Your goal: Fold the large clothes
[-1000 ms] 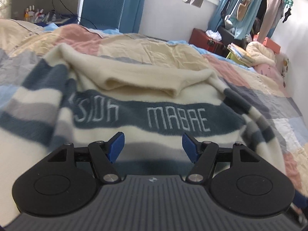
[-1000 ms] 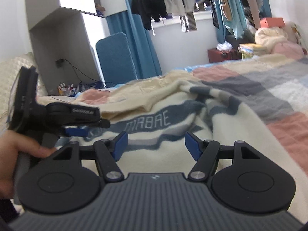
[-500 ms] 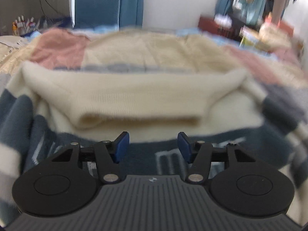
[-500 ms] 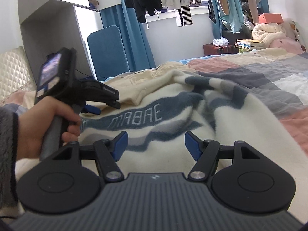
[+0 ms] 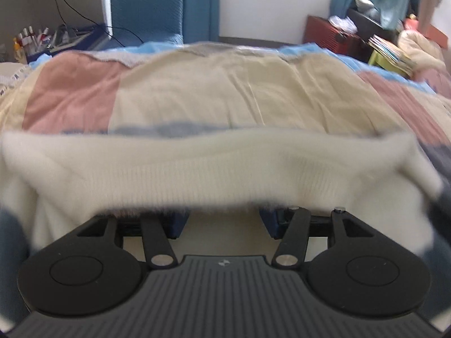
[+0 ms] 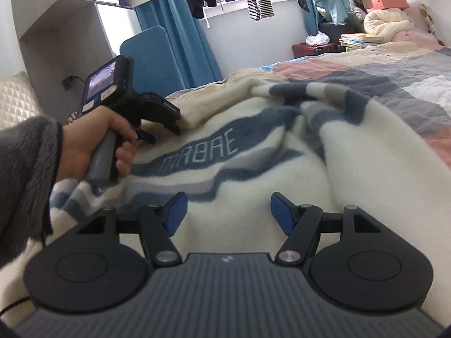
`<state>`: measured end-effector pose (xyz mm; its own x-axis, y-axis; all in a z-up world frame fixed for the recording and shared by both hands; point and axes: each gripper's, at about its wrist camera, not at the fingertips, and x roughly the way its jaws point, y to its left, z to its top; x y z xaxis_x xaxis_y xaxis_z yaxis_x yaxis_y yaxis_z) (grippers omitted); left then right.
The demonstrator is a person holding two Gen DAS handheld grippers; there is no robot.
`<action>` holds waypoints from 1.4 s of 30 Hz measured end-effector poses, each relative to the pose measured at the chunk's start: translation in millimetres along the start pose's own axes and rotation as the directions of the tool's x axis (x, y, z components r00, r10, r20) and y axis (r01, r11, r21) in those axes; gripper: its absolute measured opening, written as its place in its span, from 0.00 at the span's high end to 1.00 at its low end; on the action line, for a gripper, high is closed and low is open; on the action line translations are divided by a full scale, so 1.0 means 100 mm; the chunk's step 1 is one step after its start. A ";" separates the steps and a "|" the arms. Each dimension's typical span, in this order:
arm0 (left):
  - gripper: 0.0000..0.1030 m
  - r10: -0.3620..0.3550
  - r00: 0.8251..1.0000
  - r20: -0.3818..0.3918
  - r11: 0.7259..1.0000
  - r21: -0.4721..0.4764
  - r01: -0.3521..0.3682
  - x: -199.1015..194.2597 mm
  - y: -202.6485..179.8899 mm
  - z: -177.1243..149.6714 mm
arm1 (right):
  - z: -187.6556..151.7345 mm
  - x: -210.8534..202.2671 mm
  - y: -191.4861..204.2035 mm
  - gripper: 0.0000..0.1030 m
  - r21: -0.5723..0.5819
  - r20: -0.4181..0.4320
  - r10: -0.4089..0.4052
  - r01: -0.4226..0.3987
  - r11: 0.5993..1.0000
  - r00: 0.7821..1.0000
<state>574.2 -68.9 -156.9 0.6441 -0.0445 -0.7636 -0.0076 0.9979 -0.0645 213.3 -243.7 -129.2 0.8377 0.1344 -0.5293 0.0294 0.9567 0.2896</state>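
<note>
Left gripper (image 5: 222, 222) gapes under the cream sweater (image 5: 197, 169) hem low in frame; right gripper (image 6: 228, 211) hovers open.

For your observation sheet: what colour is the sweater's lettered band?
Slate blue band, pale letters; right wrist view shows it best.

Ribbed sweater hem (image 5: 214, 174) blocks the left gripper (image 5: 222, 222) at twelve o'clock, draped over its tips. Beyond it, open quilt (image 5: 225, 93). Books (image 5: 389, 52) and boxes (image 5: 329, 36) crowd two o'clock.
</note>
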 end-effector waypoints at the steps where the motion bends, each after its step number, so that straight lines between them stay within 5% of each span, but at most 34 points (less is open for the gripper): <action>1: 0.42 0.001 1.000 0.002 1.000 -0.016 -0.001 0.07 0.02 0.08 | 0.00 0.02 0.00 0.34 -0.005 0.005 -0.004 0.004 1.000 1.000; 8: 0.42 0.059 0.993 0.099 0.998 0.028 -0.062 0.41 0.01 0.43 | -0.09 0.18 0.14 0.32 -0.107 0.050 -0.014 0.019 0.994 0.999; 16: 0.42 -0.024 0.996 0.082 0.999 -0.026 0.026 0.11 0.17 0.30 | -0.09 0.27 0.19 0.32 -0.131 0.055 -0.030 0.037 0.991 0.998; 24: 0.42 -0.100 0.993 0.064 0.990 -0.095 0.106 -1.05 0.51 -0.13 | -0.14 0.12 0.33 0.32 -0.178 0.074 0.000 0.014 0.984 0.997; 32: 0.42 -0.126 0.985 0.119 0.980 -0.141 0.142 -2.75 0.92 -0.71 | -0.08 -0.29 0.48 0.33 -0.248 0.111 0.053 -0.024 0.968 0.992; 42: 0.42 -0.138 0.987 0.080 0.931 -0.329 0.157 -3.87 1.34 -2.30 | -0.22 -1.25 0.56 0.33 -0.158 -0.048 0.224 -0.229 0.960 0.973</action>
<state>147.3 70.7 -17.8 0.6983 -0.1781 -0.6933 -0.1573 0.9067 -0.3913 98.2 -201.5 -64.3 0.7959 0.3579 -0.4883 -0.2500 0.9289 0.2734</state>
